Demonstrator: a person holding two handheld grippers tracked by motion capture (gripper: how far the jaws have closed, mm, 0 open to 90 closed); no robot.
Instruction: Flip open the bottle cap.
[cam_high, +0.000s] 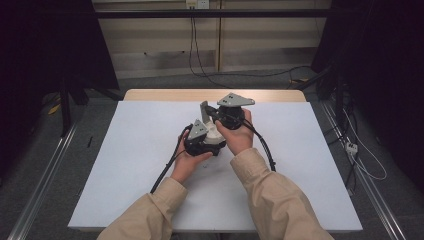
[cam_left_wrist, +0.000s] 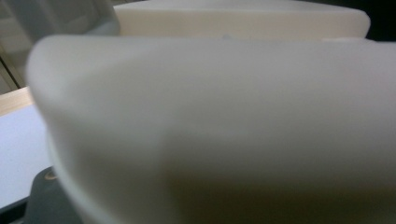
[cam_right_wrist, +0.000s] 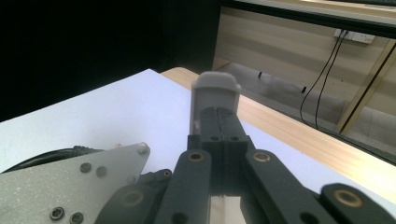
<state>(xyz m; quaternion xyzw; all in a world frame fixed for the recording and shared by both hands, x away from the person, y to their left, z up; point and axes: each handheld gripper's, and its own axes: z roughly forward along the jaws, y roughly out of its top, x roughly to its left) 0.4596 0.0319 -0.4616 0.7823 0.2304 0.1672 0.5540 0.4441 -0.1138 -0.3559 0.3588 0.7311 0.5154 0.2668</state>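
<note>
A white rounded container (cam_high: 216, 135) sits at the middle of the table between both hands. My left gripper (cam_high: 206, 142) is shut on its near side; in the left gripper view the container's pale wall (cam_left_wrist: 224, 130) looms blurred and very close. A pale flat lid piece (cam_high: 204, 110) with a rounded top stands upright just behind the container. My right gripper (cam_high: 214, 116) is shut on this lid piece (cam_right_wrist: 215, 95), its jaws (cam_right_wrist: 218, 122) pressed together around the lower part. How the lid joins the container is hidden by the grippers.
A white mat (cam_high: 140, 165) covers the wooden table (cam_high: 165, 95), with bare room to the left, right and front. Cables trail from both grippers toward the person. Dark curtains and metal rails flank the table. A wall socket with hanging cables (cam_right_wrist: 327, 70) lies beyond.
</note>
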